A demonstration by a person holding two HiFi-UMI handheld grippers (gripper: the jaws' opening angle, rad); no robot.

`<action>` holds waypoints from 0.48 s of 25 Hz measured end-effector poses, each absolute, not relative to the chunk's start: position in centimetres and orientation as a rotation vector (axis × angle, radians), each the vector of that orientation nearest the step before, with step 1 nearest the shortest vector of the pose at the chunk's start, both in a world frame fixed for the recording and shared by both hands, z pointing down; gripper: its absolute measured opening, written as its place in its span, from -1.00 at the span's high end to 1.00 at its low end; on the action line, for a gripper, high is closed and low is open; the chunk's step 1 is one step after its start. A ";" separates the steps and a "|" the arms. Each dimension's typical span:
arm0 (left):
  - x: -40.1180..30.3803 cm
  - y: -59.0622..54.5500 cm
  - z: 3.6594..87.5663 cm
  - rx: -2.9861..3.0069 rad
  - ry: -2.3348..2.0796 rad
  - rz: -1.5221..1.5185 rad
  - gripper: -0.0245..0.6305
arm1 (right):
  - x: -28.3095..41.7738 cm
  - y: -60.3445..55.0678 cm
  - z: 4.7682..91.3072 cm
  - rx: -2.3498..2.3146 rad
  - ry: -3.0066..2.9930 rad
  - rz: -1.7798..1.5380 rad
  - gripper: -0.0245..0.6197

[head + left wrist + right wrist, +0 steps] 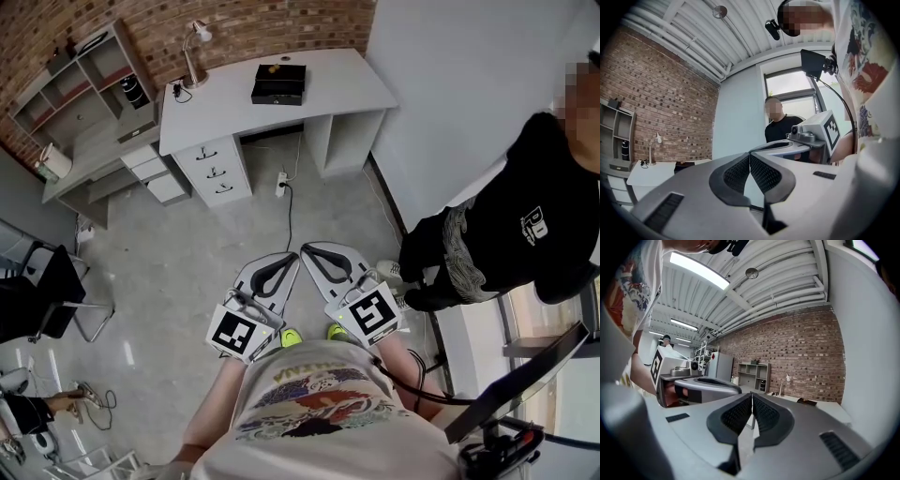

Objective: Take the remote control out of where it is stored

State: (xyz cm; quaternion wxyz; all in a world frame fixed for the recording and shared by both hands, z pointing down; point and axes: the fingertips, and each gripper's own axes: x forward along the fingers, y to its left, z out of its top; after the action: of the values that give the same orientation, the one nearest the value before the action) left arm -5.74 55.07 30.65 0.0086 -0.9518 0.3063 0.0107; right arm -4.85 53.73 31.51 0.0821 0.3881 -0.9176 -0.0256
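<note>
No remote control shows in any view. A white desk (328, 94) stands against the brick wall with a flat black box (278, 84) on top and a drawer unit (214, 169) under its left end. I hold both grippers low in front of my body, well short of the desk. My left gripper (293, 256) and right gripper (305, 249) point toward the desk, tips nearly touching. The left gripper (750, 157) has its ribbed pads pressed together on nothing. The right gripper (752, 397) is likewise shut and empty.
A desk lamp (194, 52) stands on the desk's left corner. A grey shelf unit (84, 84) runs along the wall at far left. A power strip (281, 183) with its cable lies on the floor before the desk. A person in black (506, 225) stands at the right, a chair (47, 291) at the left.
</note>
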 end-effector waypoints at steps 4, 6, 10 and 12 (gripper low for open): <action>-7.6 54.9 31.2 -2.978 0.950 0.033 0.90 | -6.2 53.5 32.0 1.155 -2.732 -0.068 0.90; -8.4 55.0 31.6 -2.987 0.959 0.037 0.91 | -6.8 53.6 32.3 1.148 -2.726 -0.060 0.90; -9.6 55.1 32.0 -3.011 0.983 0.056 0.90 | -7.9 53.4 32.7 1.133 -2.715 -0.055 0.90; -9.9 54.9 32.2 -3.018 0.986 0.060 0.90 | -8.2 53.2 32.9 1.129 -2.714 -0.050 0.90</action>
State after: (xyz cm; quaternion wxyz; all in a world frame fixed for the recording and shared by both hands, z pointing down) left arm -9.89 54.92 32.21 -0.0168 -0.9503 0.3104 0.0189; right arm -8.20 53.15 32.91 0.1007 0.3822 -0.9184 -0.0168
